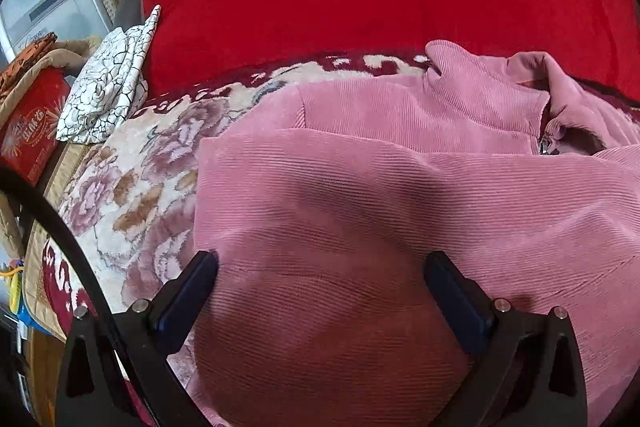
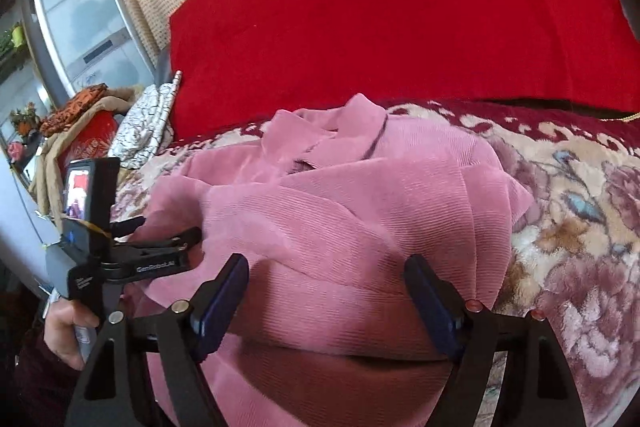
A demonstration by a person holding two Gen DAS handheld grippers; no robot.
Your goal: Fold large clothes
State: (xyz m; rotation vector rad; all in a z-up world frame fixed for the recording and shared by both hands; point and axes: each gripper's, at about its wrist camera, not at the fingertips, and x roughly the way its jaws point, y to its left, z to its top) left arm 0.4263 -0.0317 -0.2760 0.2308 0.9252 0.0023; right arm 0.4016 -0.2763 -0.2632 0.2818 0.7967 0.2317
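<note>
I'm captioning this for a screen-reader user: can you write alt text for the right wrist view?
The right gripper hangs open over a folded pink corduroy garment lying on a floral blanket. A red cushion lies behind, and the left gripper is over the garment's left edge.

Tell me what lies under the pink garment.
The pink corduroy garment lies on a floral blanket, which shows around its edges. What is beneath its middle is covered.

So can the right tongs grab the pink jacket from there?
Probably yes. The right tongs stand open right over the pink jacket, with its cloth between the fingers and nothing else in the way.
</note>
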